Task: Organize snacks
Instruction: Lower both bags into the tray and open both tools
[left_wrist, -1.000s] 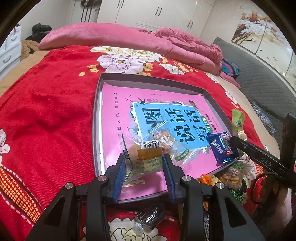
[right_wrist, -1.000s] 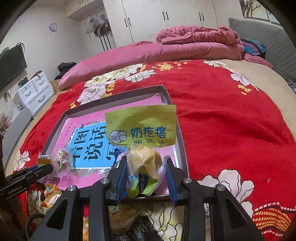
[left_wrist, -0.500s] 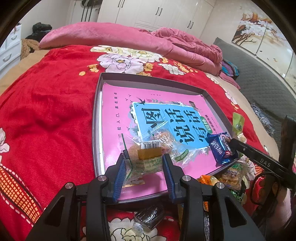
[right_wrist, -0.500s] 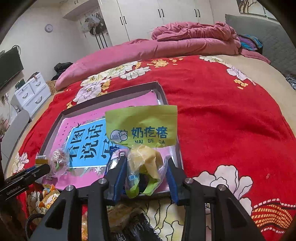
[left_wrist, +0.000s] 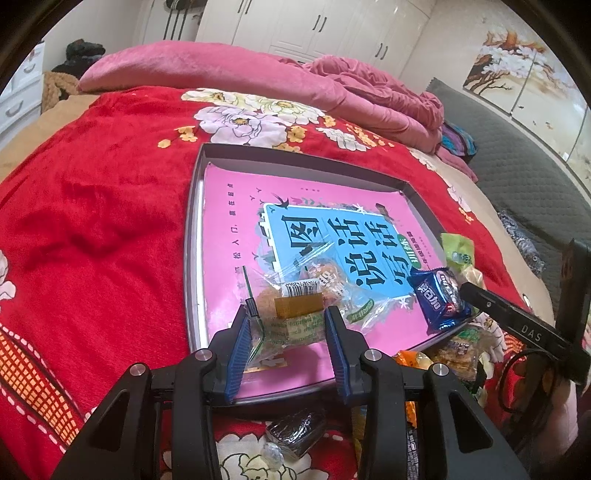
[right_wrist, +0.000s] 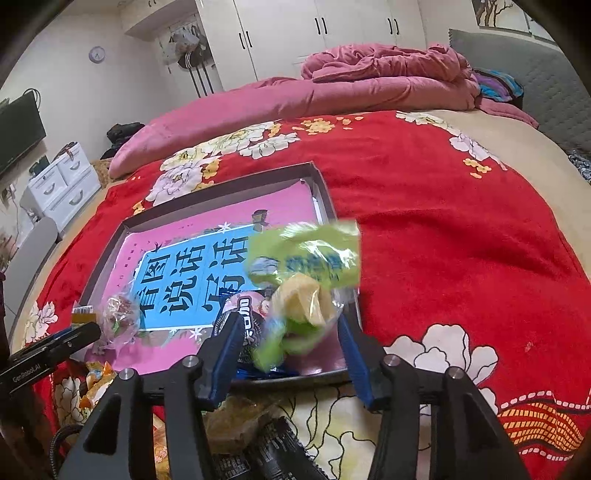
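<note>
Now your right gripper (right_wrist: 291, 332) has just been opening; its jaws stand apart, and the blurred green snack bag (right_wrist: 306, 266) sits loose between them over the tray (right_wrist: 325, 192). Your left gripper (left_wrist: 288, 328) clamps a clear-wrapped pastry (left_wrist: 291, 317) above the tray's near edge.

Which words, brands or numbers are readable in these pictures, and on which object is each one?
"DAS": on the right gripper's finger.
"GenRobot.AI": on the left gripper's finger.
"图", "说话": large characters on the blue panel of the pink sheet in the tray.
Blue packet, barcode digits and green packet: too blurred.
</note>
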